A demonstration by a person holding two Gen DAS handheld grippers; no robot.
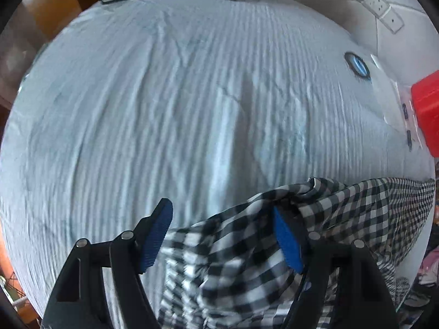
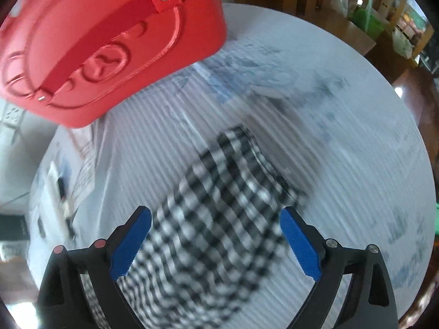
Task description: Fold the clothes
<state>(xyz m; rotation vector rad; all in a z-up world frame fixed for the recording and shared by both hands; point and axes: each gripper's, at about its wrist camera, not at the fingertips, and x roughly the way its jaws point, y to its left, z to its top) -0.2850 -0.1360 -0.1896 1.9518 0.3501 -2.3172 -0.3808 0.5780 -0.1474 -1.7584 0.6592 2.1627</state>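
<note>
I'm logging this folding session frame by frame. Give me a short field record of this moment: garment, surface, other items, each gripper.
garment: black-and-white checked cloth, rumpled, lying on the table
surface: table covered with a pale ribbed cloth
other items: red bag at the table's edge
left gripper: jaws apart, checked cloth bunched between and around them; grip unclear
right gripper: open above the checked cloth, pads not pressing on it

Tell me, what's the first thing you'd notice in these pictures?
The big bright red bag jumps out first, at the upper left of the right wrist view, on the pale striped cloth. Next comes the black-and-white checked garment, spread low in both views under the open blue-padded left gripper and right gripper.
</note>
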